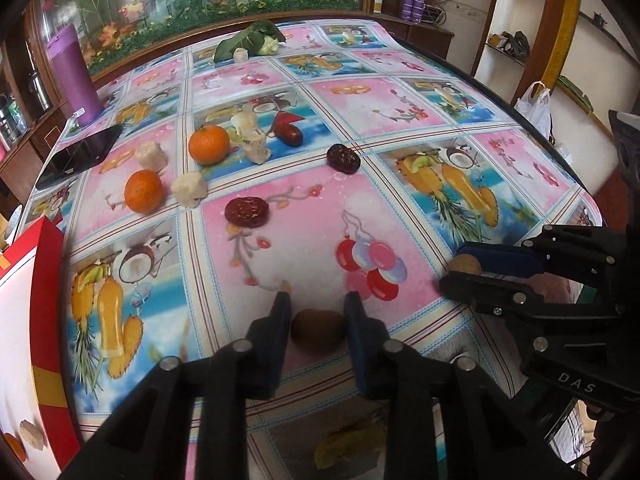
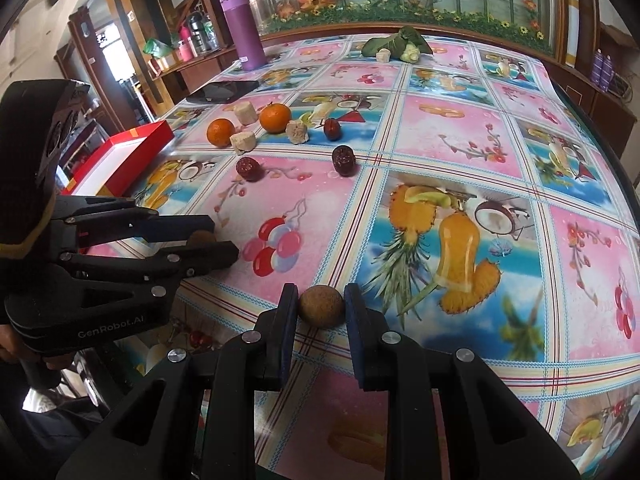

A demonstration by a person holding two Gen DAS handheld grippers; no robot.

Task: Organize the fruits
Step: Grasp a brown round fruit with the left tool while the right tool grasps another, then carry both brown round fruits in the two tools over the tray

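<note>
My left gripper (image 1: pixel 318 299) is shut on a dark brown fruit (image 1: pixel 318 330) that rests on the tablecloth near the front edge. To its right my right gripper (image 2: pixel 321 297) is shut on a lighter round brown fruit (image 2: pixel 321 306), also low on the cloth. Each wrist view shows the other gripper from the side with its fruit pinched. Further back lie two oranges (image 1: pixel 209 144) (image 1: pixel 144 192), three dark red dates (image 1: pixel 247 211) (image 1: pixel 343 159) (image 1: pixel 289 134) and several pale chunks (image 1: pixel 189 189).
A red box (image 1: pixel 48 312) with a white inside stands at the left edge; it holds a pale chunk (image 1: pixel 31 434) and an orange (image 1: pixel 14 446). A purple bottle (image 1: pixel 74 76), a dark tablet (image 1: pixel 80 154) and leafy greens (image 1: pixel 248 42) sit at the back.
</note>
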